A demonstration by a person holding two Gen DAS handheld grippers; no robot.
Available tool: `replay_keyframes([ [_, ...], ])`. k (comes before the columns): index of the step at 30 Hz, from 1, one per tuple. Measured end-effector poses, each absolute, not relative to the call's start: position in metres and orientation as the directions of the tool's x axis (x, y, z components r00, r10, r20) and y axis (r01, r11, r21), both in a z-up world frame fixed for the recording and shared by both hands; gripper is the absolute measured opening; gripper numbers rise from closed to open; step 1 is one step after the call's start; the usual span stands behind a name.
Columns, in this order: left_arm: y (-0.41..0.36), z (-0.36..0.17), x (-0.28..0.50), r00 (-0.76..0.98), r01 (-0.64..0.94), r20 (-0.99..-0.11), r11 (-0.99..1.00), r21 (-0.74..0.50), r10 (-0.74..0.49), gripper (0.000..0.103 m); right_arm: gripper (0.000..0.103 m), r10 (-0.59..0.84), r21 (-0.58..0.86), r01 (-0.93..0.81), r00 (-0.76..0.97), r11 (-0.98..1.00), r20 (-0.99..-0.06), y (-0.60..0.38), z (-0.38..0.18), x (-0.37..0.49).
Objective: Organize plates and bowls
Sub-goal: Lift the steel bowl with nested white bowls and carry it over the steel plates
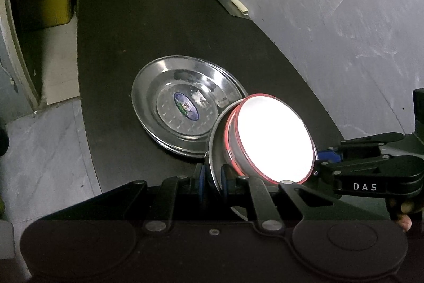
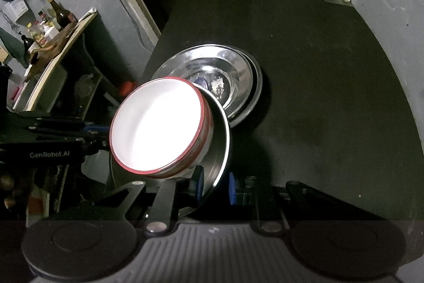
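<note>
We hold a steel plate [image 1: 216,150] by its rim, both grippers' jaws closed on it, above the dark surface [image 1: 159,44]. The white bowl [image 1: 275,137] on it leans and could slide off onto the plate stack [image 1: 164,86]

hidden: lower plates [image 1: 233,86] under top plate | glare: bowl [image 1: 275,134] interior, perhaps empty | unreadable: sticker [image 1: 186,106]
</note>
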State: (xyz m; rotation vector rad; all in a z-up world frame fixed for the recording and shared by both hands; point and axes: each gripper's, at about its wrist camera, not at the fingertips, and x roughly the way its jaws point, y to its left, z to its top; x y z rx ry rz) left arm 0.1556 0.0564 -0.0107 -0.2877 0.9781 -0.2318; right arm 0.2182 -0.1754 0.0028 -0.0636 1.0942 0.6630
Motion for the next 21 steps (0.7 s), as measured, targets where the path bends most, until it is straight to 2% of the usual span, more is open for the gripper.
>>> replay_keyframes([
  [21,0.083,-0.006,0.208,0.563,-0.018,-0.789,0.951,-0.309,-0.246,0.011,0.021,0.522,0.306,-0.58,0.251,0.755,-0.815,-0.144,0.008,0.287],
])
